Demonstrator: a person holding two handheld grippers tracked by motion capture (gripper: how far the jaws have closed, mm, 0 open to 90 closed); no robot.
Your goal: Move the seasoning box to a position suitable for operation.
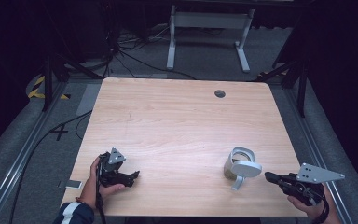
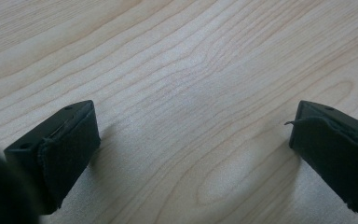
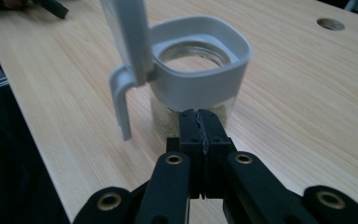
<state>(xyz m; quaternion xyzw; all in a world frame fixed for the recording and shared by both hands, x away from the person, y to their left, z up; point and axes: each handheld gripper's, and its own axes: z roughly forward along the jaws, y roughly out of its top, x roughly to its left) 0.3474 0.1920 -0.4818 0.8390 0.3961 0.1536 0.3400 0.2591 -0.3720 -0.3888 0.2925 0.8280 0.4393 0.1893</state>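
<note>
Nearest the table's (image 1: 177, 116) front edge, the right gripper (image 1: 269, 176) is held low in the person's right hand (image 1: 310, 205), its jaws pressed together on nothing, tips just short of a glass jar (image 1: 237, 169) with a white collar and flipped-open lid. Across the front at the left, the left gripper (image 1: 134, 176) rests on the wood with jaws spread wide and empty. Farther back sits a round hole (image 1: 220, 94) in the tabletop; no writing is readable anywhere.
</note>
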